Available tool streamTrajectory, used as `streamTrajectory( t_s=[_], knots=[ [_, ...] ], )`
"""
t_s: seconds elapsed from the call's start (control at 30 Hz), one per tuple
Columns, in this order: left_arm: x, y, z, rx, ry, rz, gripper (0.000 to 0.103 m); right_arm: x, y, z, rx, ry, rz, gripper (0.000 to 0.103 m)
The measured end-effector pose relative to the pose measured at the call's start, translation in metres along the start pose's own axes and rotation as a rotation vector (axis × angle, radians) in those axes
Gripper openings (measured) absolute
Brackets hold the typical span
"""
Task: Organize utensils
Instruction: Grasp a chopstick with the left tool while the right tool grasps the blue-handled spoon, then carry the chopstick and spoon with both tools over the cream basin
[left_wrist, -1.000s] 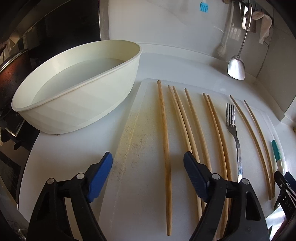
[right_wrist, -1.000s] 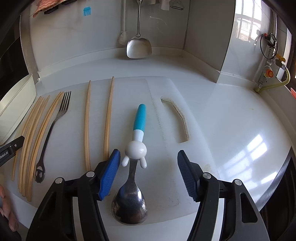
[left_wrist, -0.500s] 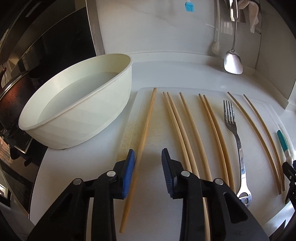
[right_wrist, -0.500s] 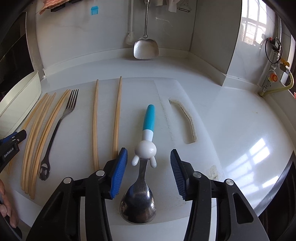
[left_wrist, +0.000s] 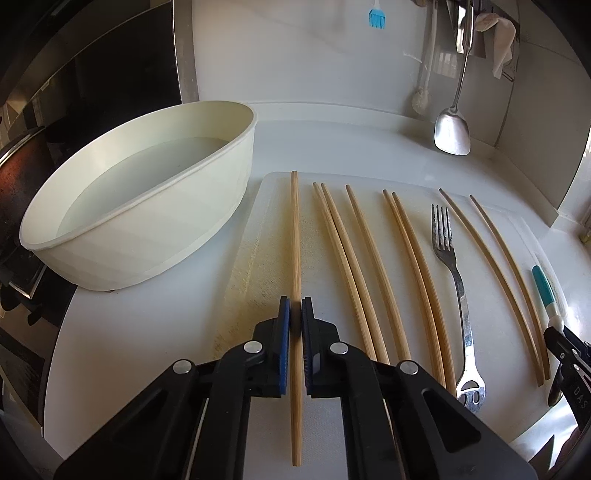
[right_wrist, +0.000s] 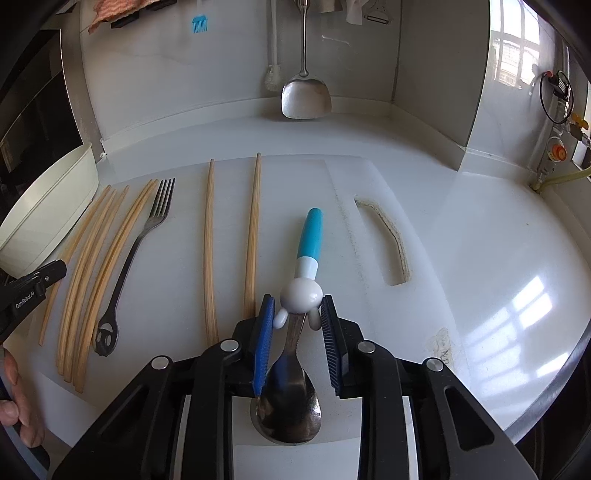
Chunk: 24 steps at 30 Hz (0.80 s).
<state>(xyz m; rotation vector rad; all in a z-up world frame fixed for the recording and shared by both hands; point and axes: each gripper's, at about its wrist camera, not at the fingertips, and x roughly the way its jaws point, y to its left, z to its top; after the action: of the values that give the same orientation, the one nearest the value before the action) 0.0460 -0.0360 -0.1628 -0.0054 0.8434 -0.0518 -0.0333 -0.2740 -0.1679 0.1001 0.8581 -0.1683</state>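
A white cutting board (left_wrist: 258, 258) carries several bamboo chopsticks (left_wrist: 354, 258), a steel fork (left_wrist: 448, 251) and a spoon. My left gripper (left_wrist: 295, 308) is shut on the leftmost chopstick (left_wrist: 294, 229), which lies flat and runs between its blue pads. In the right wrist view the spoon (right_wrist: 312, 232) has a blue handle, a white rabbit figure and a steel bowl. My right gripper (right_wrist: 297, 317) straddles its neck. Its jaws are closing and the pads touch the figure's little white arms. The spoon still rests on the board (right_wrist: 369, 221).
A cream oval bowl (left_wrist: 147, 240) holding water stands left of the board, with a dark stove (left_wrist: 22, 184) beyond it. A metal spatula (right_wrist: 306, 96) hangs on the back wall. The board's handle slot (right_wrist: 388, 240) is right of the spoon. A person's fingers (right_wrist: 14, 402) show at the lower left.
Both pairs of jaws have closed in. The left one went from wide open to pinching the leftmost chopstick. The right one narrowed onto the spoon's white figure. Neither hand shifted much.
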Motion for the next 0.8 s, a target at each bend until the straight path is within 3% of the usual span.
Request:
streamTrajectory(
  t_s=[0.47,0.8],
  knots=[
    [-0.014,0.003,0.004,-0.034,-0.015,-0.033,0.007,-0.012,-0.002,0.004,0.023,-0.032,0.041,0.023],
    [-0.044,0.003,0.022,-0.047,-0.052,-0.047,0.007,-0.034,0.009,0.028,0.0,-0.079,0.074,0.023]
  ],
)
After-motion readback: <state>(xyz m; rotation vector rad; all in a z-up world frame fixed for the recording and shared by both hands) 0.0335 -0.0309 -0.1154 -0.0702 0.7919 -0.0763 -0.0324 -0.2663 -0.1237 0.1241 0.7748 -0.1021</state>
